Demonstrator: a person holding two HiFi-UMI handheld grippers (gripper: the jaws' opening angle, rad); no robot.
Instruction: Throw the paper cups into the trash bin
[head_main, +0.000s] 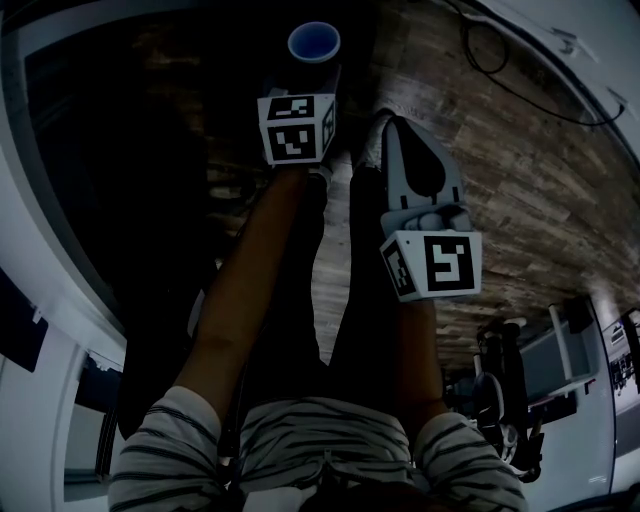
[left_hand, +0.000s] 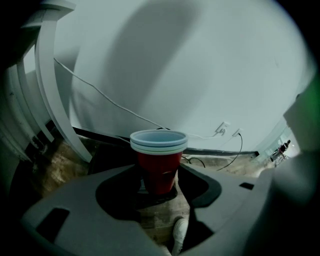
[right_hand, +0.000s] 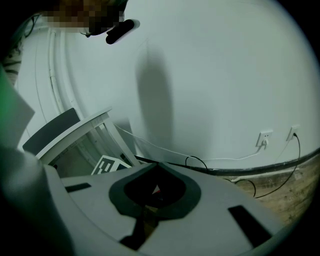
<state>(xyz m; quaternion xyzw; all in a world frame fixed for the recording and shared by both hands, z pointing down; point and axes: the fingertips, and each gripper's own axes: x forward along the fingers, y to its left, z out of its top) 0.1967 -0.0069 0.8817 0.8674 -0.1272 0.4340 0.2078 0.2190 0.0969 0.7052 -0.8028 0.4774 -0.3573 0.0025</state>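
A stack of red paper cups (left_hand: 159, 167) with pale blue-white rims stands upright between my left gripper's (left_hand: 159, 184) jaws, which press on its lower part. In the head view the cups (head_main: 314, 43) show from above just past the left gripper (head_main: 312, 76) and its marker cube. My right gripper (head_main: 393, 126) hangs beside it, a little nearer to me, its tips touching and nothing held. In the right gripper view the right gripper (right_hand: 157, 167) shows the same closed hollow. A broad dark mass (head_main: 150, 200) lies to the left; I cannot tell whether it is the trash bin.
Wooden floor (head_main: 500, 170) lies below, with cables (head_main: 490, 50) near a white wall carrying sockets (left_hand: 225, 127). The person's dark trouser legs and a white shoe (head_main: 372, 140) are under the grippers. A white frame (right_hand: 75, 132) stands left; wheeled equipment (head_main: 500, 390) sits lower right.
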